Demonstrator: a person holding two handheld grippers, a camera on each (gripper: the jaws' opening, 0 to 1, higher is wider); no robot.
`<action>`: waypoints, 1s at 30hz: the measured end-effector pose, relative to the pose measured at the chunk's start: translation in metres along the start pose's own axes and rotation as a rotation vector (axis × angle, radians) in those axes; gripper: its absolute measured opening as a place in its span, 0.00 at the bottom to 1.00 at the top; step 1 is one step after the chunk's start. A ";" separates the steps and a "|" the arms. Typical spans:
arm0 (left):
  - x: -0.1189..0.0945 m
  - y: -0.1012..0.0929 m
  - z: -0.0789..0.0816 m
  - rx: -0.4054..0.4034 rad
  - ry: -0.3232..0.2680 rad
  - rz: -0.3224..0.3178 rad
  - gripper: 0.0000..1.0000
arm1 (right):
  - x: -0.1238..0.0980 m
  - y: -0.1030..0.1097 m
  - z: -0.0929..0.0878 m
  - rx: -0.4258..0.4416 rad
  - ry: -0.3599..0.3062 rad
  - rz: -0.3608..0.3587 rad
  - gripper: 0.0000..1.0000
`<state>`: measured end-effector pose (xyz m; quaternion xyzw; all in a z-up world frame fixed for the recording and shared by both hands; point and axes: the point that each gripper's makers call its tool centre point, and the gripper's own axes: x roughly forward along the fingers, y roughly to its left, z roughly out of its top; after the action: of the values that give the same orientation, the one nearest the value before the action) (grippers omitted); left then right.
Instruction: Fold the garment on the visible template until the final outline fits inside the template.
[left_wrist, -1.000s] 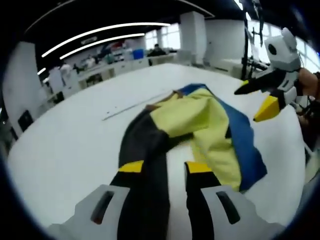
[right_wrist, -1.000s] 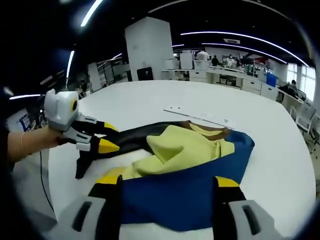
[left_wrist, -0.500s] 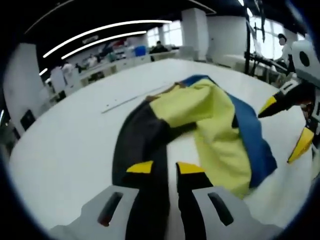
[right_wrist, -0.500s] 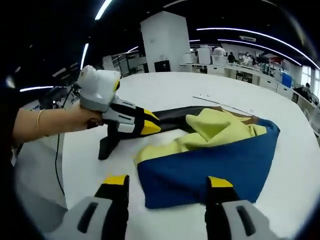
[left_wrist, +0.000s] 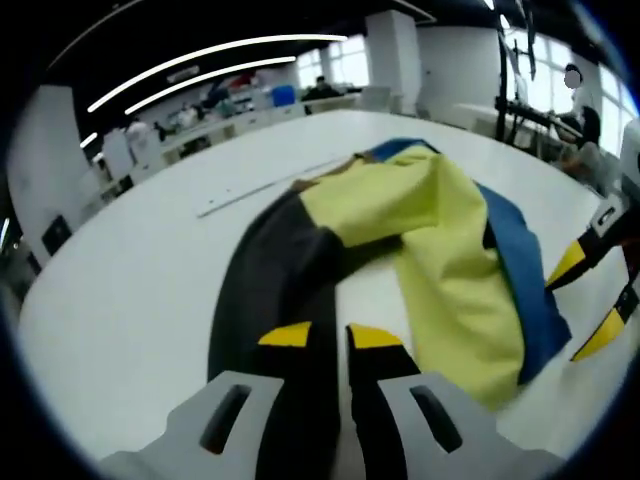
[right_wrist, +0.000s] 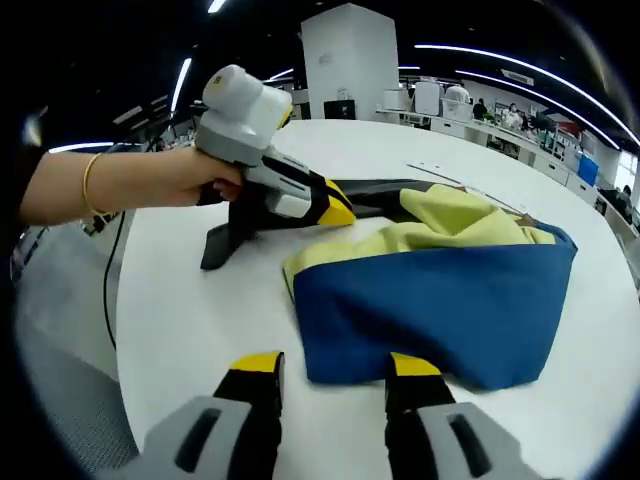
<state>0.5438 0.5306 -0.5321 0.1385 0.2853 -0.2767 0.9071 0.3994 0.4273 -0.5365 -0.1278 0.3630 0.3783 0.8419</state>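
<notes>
Left hand-held gripper (left_wrist: 332, 335) has its jaws drawn nearly together over the black sleeve (left_wrist: 270, 290) of the garment (left_wrist: 420, 240); whether cloth is pinched between them I cannot tell, though the right gripper view shows its tips (right_wrist: 335, 212) down at that dark fabric, with a person's hand (right_wrist: 205, 180) on the handle. Right hand-held gripper (right_wrist: 325, 365) hangs released, jaws apart, just short of the blue panel's (right_wrist: 440, 310) near hem and touching nothing.

The garment lies on the white bench (left_wrist: 120, 270), roughly in its middle, well apart from the near edge. It is partly gathered: a blue layer lies fairly flat on the side towards the right gripper, yellow fabric (left_wrist: 440, 270) is bunched and rumpled on top, and the black sleeve trails out loose towards the left gripper. A thin pale strip (left_wrist: 260, 190) lies on the bench beyond the garment; no clear template outline can be made out around the cloth.

Judging by this, the folding is under way but far from done. The sleeve needs bringing in over the body, the yellow heap wants smoothing, and the whole outline has yet to be squared. No containers are on the bench.
</notes>
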 end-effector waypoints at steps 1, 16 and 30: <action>0.000 -0.001 0.000 -0.005 0.004 -0.003 0.08 | 0.001 -0.001 -0.001 -0.004 -0.001 -0.004 0.33; 0.004 0.003 0.002 -0.017 -0.005 0.037 0.03 | 0.002 0.002 -0.004 -0.054 0.010 -0.004 0.06; -0.005 0.009 0.010 0.086 -0.012 0.071 0.00 | -0.019 -0.002 0.009 -0.049 -0.037 0.003 0.00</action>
<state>0.5501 0.5364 -0.5207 0.1859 0.2627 -0.2570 0.9112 0.3975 0.4198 -0.5168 -0.1406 0.3384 0.3906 0.8445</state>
